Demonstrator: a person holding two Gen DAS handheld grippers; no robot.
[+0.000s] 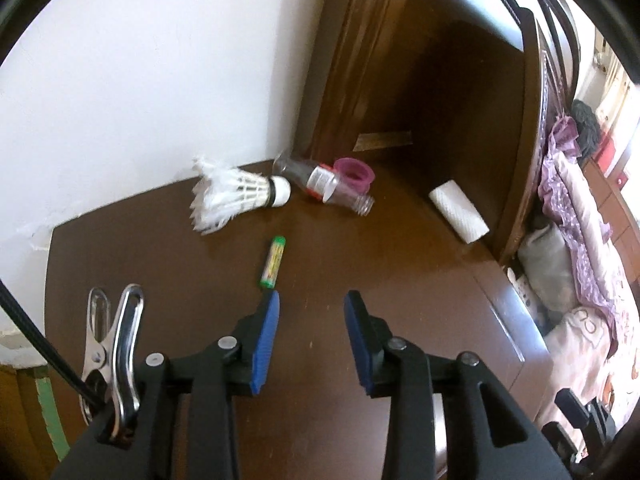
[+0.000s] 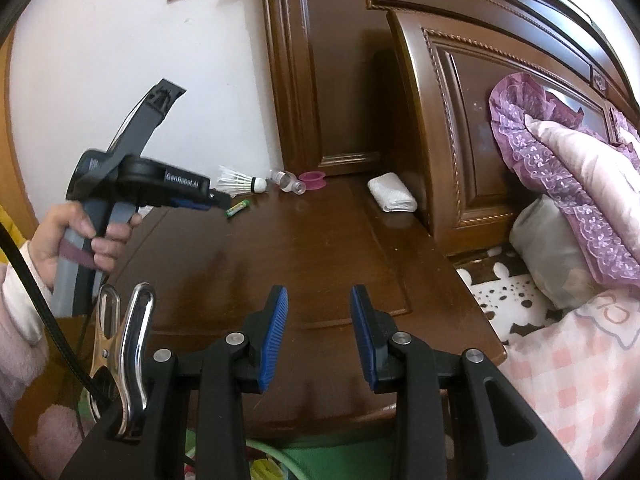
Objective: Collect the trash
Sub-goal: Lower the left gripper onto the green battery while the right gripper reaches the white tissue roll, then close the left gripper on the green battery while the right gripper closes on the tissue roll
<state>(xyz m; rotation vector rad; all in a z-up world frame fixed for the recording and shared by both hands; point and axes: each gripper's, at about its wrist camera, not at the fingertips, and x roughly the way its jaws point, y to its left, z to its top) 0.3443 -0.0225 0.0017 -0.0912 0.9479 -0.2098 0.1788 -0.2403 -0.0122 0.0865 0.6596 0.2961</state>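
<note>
Beside the shuttlecock (image 1: 244, 196), bottle (image 1: 328, 184), battery (image 1: 273, 262) and probably tissue (image 1: 459, 216) remain uncollected; left gripper (image 1: 312, 312) and right gripper (image 2: 319, 308) gape, empty.

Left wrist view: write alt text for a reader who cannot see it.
The open left gripper hovers above a dark wooden tabletop, empty, pointing at a small green battery. Beyond lie a white shuttlecock, a clear plastic bottle, a pink cup and a folded white tissue.

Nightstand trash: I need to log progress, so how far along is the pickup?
Nothing looks collected yet. Both grippers, left and right, are open and empty. The left points at the battery. Shuttlecock, bottle, pink spool and tissue remain on the nightstand.
</note>
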